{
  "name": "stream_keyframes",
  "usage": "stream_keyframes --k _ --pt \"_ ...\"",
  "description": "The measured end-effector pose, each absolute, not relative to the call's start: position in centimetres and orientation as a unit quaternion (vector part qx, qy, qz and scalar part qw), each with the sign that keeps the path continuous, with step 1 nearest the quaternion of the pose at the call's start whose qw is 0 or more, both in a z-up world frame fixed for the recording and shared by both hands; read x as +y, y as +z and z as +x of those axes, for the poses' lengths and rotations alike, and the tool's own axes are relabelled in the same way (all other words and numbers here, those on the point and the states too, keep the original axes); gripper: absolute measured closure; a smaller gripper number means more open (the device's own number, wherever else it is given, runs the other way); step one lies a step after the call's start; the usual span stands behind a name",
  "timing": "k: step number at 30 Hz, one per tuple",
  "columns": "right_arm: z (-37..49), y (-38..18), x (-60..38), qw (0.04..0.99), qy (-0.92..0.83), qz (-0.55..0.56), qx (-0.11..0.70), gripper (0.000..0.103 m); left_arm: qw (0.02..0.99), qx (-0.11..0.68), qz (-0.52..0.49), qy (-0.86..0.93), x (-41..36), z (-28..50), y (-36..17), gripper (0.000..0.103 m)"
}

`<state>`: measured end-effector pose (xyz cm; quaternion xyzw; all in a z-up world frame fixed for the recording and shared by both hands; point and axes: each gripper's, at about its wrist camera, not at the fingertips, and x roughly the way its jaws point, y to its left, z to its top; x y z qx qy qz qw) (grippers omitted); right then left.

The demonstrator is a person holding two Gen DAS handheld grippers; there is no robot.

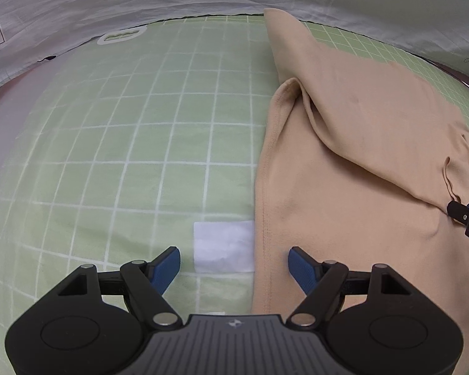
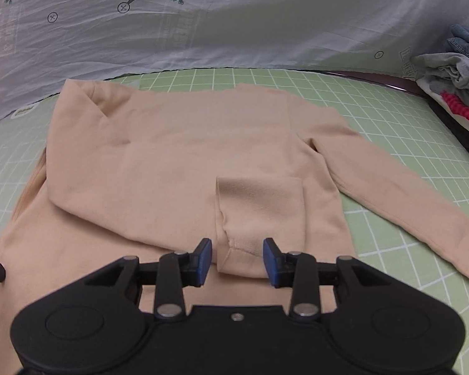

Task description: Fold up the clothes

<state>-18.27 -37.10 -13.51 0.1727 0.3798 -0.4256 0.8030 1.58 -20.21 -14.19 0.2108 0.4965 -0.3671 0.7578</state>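
A beige long-sleeve top [image 2: 178, 162] lies flat on the green grid mat [image 2: 375, 100]. One sleeve is folded across the body, and its cuff [image 2: 250, 243] rests between the fingers of my right gripper [image 2: 237, 261], which stands open around it. The other sleeve [image 2: 406, 193] stretches out to the right on the mat. In the left wrist view the top [image 1: 359, 156] fills the right side. My left gripper [image 1: 234, 261] is open, straddling the top's side edge. Its right finger [image 1: 300, 265] is over the cloth.
A white patch [image 1: 223, 245] sits on the mat [image 1: 140, 156] just ahead of the left gripper. A pile of other clothes [image 2: 453, 87] stands at the right edge. A white printed sheet [image 2: 203, 31] rises behind the mat. The right gripper [image 1: 467, 222] shows at the left view's right edge.
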Motion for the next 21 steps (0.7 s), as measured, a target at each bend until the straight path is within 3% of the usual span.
stream_keyframes --k 2,3,4,11,15,17,19,21 --pt "-18.4 -13.6 -37.1 0.804 -0.429 0.166 0.377 0.067 0.756 0.497 0.215 -0.368 -20.3 1.6 -14.3 0.026" --pt "-18.6 -13.4 -37.2 0.803 -0.433 0.167 0.373 0.078 0.755 0.497 0.217 -0.369 -20.4 1.5 -14.4 0.026" --pt "-18.8 -13.2 -37.4 0.803 -0.437 0.167 0.370 0.097 0.754 0.497 0.219 -0.369 -20.4 1.5 -14.5 0.026" --pt "-24.5 -10.1 -40.4 0.749 -0.568 0.181 0.289 0.099 0.750 0.496 0.230 -0.374 -20.6 1.4 -14.8 0.024" --pt "-28.1 -10.8 -42.4 0.709 -0.602 0.236 0.280 0.095 0.751 0.497 0.229 -0.371 -20.4 1.4 -14.9 0.021" --pt "-29.1 -11.2 -42.3 0.706 -0.599 0.262 0.273 0.085 0.751 0.498 0.228 -0.369 -20.4 1.3 -14.9 0.021" --pt "-29.9 -11.6 -42.1 0.706 -0.594 0.283 0.262 0.060 0.752 0.498 0.228 -0.366 -20.4 1.1 -14.8 0.021" --pt "-30.1 -12.0 -42.2 0.712 -0.580 0.296 0.264 0.059 0.754 0.496 0.230 -0.364 -20.2 0.9 -14.6 0.021"
